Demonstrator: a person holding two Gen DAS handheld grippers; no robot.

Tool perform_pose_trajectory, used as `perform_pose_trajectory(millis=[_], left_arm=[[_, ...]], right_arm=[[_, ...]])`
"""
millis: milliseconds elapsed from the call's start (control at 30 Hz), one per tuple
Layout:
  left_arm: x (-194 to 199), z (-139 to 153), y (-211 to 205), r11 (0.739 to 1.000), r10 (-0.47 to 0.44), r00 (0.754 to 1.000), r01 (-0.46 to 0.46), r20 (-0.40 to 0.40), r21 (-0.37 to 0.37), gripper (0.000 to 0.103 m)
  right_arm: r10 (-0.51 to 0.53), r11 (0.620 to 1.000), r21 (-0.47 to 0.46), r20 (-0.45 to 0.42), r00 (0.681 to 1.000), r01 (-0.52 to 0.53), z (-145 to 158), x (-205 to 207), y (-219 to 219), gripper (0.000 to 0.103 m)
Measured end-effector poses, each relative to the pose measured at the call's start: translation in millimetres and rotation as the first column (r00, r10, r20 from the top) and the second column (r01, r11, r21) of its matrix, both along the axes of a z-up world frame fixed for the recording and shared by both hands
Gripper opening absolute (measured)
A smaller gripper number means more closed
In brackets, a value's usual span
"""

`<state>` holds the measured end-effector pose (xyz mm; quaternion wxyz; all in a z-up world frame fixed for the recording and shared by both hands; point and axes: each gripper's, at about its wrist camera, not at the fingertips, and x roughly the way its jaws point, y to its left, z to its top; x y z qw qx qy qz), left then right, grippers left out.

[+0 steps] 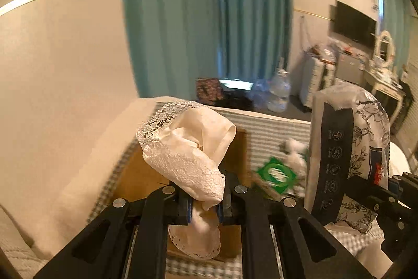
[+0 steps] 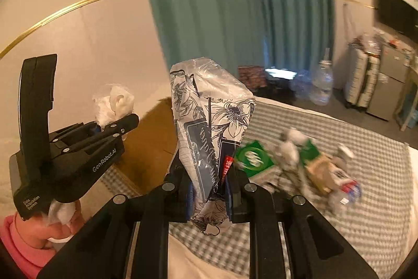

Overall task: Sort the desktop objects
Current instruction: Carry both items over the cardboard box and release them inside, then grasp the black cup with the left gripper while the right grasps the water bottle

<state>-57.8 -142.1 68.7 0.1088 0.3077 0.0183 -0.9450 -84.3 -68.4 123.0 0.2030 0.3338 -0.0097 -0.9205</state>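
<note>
The cream lace cloth hangs pinched in the left tongs, lifted above the brown cardboard box; right of the box, the floral tissue pack is clamped in the right tongs; farther right of the box, green packets and crumpled wrappers lie on the checked bedspread.

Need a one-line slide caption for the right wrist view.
Right gripper lifts a floral tissue pack over the checked cloth; left gripper holds lace fabric.
</note>
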Motion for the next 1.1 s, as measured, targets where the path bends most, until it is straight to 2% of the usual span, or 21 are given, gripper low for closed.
perform_pose_trajectory(millis=[133, 233, 400, 500, 533, 567, 600, 633, 667, 700, 833, 900, 967, 1100], left_arm=[[-14, -17, -36, 0.998, 0.059, 0.997, -0.059, 0.041, 0.013, 0.013], [-25, -37, -51, 0.996, 0.080, 0.993, -0.083, 0.085, 0.032, 0.013], [-42, -62, -52, 0.997, 0.065, 0.986, -0.071, 0.157, 0.030, 0.013], [-47, -68, -48, 0.998, 0.049, 0.985, -0.055, 0.165, 0.029, 0.013], [-49, -69, -47, 0.998, 0.056, 0.984, -0.062, 0.169, 0.026, 0.018], [-49, -70, -48, 0.997, 0.066, 0.982, -0.072, 0.175, 0.025, 0.031], [-50, -71, -49, 0.996, 0.075, 0.980, -0.081, 0.184, 0.030, 0.040], [-50, -71, -49, 0.995, 0.084, 0.978, -0.091, 0.189, 0.031, 0.062], [-48, -70, -48, 0.994, 0.101, 0.978, -0.106, 0.184, 0.021, 0.073], [-49, -68, -50, 0.993, 0.117, 0.978, -0.120, 0.175, 0.006, 0.075], [-34, -62, -48, 0.989, 0.143, 0.979, -0.135, 0.148, -0.065, 0.080], [-26, -57, -47, 0.990, 0.136, 0.981, -0.130, 0.138, -0.056, 0.081], [-18, -48, -40, 0.993, 0.118, 0.985, -0.114, 0.126, -0.037, 0.086], [-2, -30, -25, 0.997, 0.081, 0.993, -0.079, 0.084, -0.025, 0.092]], right_arm=[[0.064, 0.998, 0.005, 0.058, 0.996, -0.064, -23, -29, -40, 0.018], [0.090, 0.996, 0.001, 0.099, 0.991, -0.090, -39, -52, -52, 0.018], [0.086, 0.995, 0.043, 0.137, 0.987, -0.093, -62, -83, -75, 0.018], [0.094, 0.994, 0.046, 0.156, 0.983, -0.103, -69, -93, -80, 0.018], [0.098, 0.994, 0.041, 0.160, 0.982, -0.106, -70, -95, -81, 0.021], [0.102, 0.993, 0.035, 0.162, 0.982, -0.109, -70, -97, -82, 0.024], [0.094, 0.995, 0.025, 0.146, 0.985, -0.099, -69, -97, -81, 0.029], [0.080, 0.996, 0.024, 0.130, 0.988, -0.084, -68, -98, -81, 0.051], [0.065, 0.997, 0.026, 0.108, 0.992, -0.068, -64, -96, -82, 0.064], [0.044, 0.998, 0.031, 0.076, 0.996, -0.047, -60, -93, -80, 0.080], [0.041, 0.999, 0.010, 0.013, 0.999, -0.041, -46, -80, -72, 0.080], [0.020, 1.000, -0.001, -0.003, 1.000, -0.020, -38, -72, -63, 0.080], [0.004, 1.000, -0.013, -0.012, 1.000, -0.005, -33, -65, -51, 0.080], [-0.075, 0.997, -0.027, -0.036, 0.997, 0.074, -17, -38, -11, 0.080]])
